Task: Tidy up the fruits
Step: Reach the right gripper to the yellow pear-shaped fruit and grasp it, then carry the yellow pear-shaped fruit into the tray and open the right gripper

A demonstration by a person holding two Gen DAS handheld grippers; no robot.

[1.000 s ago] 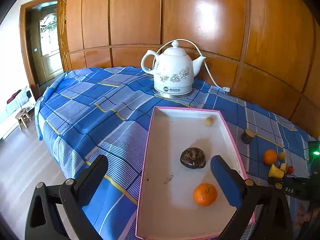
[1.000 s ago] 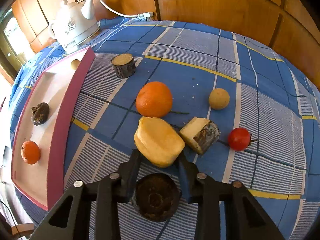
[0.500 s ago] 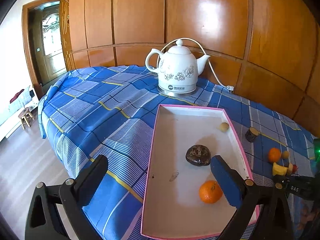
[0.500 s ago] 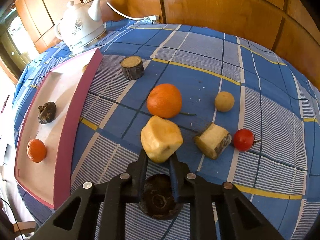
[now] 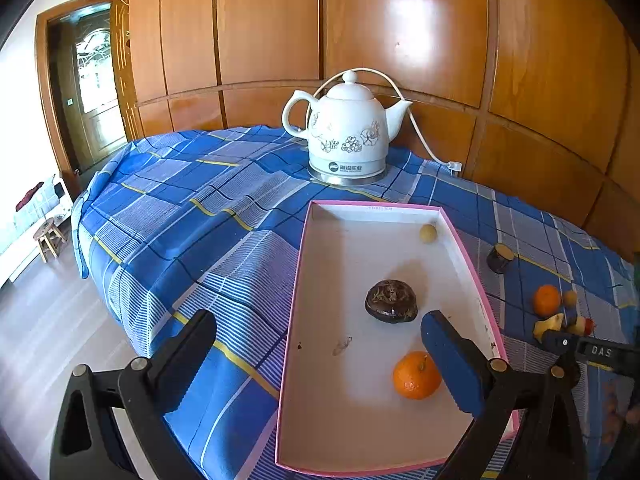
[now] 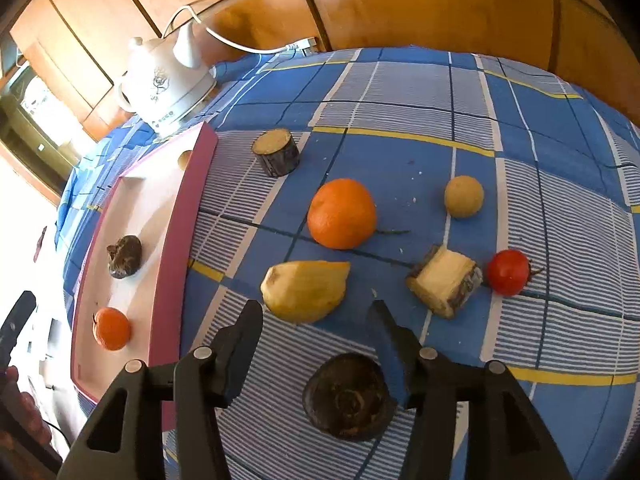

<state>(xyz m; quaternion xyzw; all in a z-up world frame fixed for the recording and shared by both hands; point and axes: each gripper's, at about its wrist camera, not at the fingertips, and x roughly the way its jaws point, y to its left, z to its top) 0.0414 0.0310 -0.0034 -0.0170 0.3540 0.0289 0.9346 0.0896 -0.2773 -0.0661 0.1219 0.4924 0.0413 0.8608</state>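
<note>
Right tongs (image 6: 316,314) stood with jaws apart, having just been opening, and pinched nothing. Between and just ahead of the tips lay a peeled yellow fruit (image 6: 306,290) on the blue checked cloth (image 6: 400,92), free of both pads. A dark round fruit (image 6: 348,396) sat on the cloth below the jaws, near the right finger. Farther out lay an orange (image 6: 342,213), a small tan ball (image 6: 463,196), a cut chunk with dark rind (image 6: 443,280), a red tomato (image 6: 509,272) just beside that chunk, and a dark-skinned stub (image 6: 276,152) near the tray.

Left tongs (image 5: 320,344) were spread wide and held nothing, hovering over the near end of the pink-rimmed tray (image 5: 294,308). The tray held three things, well apart: a dark wrinkled fruit (image 5: 391,301) at the middle, a mandarin (image 5: 417,375) near the right blue pad (image 5: 452,364), and a small tan fruit (image 5: 428,233) in the far right corner. Beyond the tray stood a white kettle (image 5: 347,128) on its base, its cord running to the wooden wall panels (image 5: 400,20).
</note>
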